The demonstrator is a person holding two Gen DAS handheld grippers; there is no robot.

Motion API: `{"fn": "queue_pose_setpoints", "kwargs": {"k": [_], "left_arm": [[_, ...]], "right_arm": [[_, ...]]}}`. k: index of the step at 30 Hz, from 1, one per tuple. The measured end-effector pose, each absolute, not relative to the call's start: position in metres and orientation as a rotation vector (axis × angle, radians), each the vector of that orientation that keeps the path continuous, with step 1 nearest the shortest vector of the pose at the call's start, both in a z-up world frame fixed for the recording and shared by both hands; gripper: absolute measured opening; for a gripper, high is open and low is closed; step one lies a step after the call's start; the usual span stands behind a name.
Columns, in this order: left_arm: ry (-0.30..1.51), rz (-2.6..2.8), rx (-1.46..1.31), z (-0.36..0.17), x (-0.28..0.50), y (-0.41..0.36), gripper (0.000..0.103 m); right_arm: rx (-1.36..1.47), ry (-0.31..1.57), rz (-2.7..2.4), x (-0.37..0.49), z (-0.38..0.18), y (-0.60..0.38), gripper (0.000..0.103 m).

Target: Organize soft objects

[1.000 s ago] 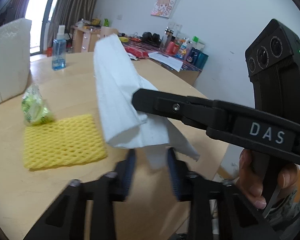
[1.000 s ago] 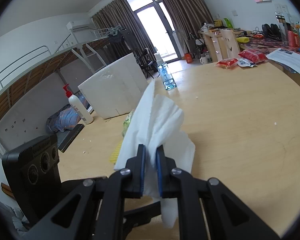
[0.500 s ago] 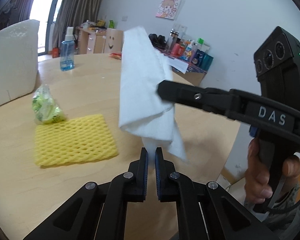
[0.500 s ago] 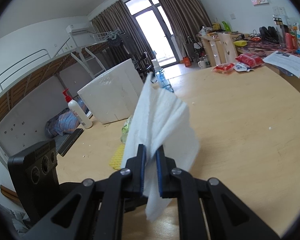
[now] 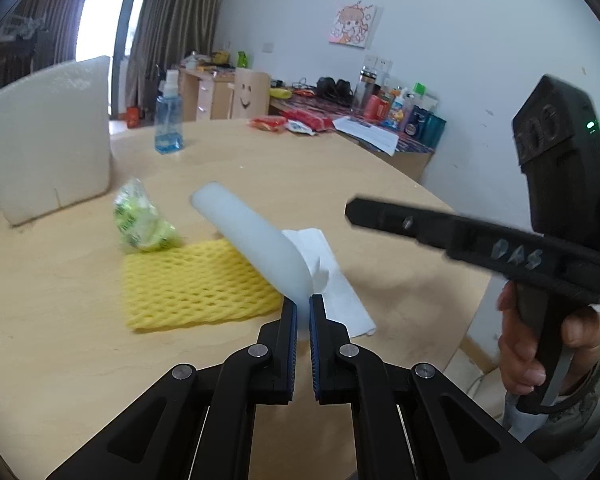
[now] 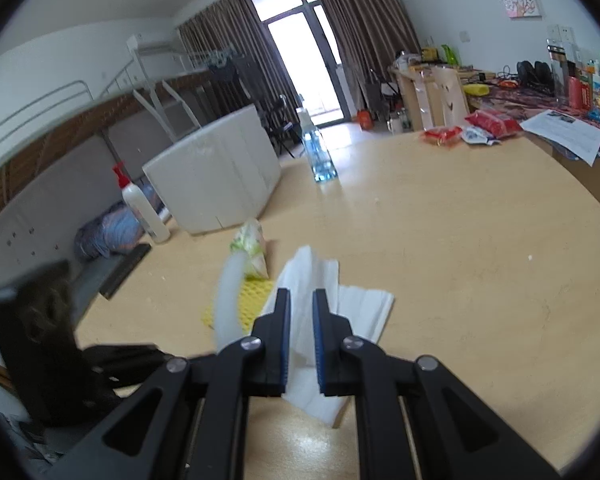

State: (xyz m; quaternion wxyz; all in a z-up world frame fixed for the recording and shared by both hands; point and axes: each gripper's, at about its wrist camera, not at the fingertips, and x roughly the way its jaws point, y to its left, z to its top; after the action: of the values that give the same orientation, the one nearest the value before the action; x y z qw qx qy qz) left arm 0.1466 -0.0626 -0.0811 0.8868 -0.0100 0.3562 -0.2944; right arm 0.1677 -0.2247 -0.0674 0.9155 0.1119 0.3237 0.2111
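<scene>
The left gripper has just closed: a second ago its fingers stood apart under the hanging tissue, and now they are pinched on one end of it, which curls up and away from the tips as a blurred white flap. The tissue itself has come down since then. It was held up in the air, and now most of it lies on the counter just beside the yellow foam net, with its near edge lapping the net's corner.

The right gripper is narrow, as it was before, with a fold of the same tissue between its fingers. In the left view, though, its tips seem clear of the sheet, so I would not swear the grip is firm.

The green packet sits behind the net, touching its far edge.

With both ends held and the sheet lowered, I judge they are about to fold or flatten it on the counter.
</scene>
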Motion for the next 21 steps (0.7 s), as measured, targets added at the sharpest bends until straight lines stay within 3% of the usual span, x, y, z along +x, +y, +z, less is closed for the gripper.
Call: {"fn": "queue_pose_setpoints", "kwargs": {"k": [8,9,11,12,21], "left_arm": [[0.721,-0.517,0.028,-0.078,0.137,-0.041,0.006],[0.720,-0.501,0.034,-0.078,0.135,-0.038,0.006],[0.707,-0.469,0.048,-0.078,0.132,-0.034,0.006],[0.703,-0.456,0.051,-0.078,0.131,-0.031,0.006],[0.668,-0.396,0.059,-0.074,0.123,-0.011,0.006]], "right_arm": [[0.132,0.723,0.432,0.169,-0.081,-0.207,0.015],[0.121,0.729,0.433,0.168,-0.082,-0.204,0.017],[0.093,0.737,0.431,0.169,-0.084,-0.197,0.035],[0.084,0.735,0.426,0.168,-0.084,-0.195,0.039],[0.025,0.765,0.426,0.174,-0.091,-0.173,0.049]]}}
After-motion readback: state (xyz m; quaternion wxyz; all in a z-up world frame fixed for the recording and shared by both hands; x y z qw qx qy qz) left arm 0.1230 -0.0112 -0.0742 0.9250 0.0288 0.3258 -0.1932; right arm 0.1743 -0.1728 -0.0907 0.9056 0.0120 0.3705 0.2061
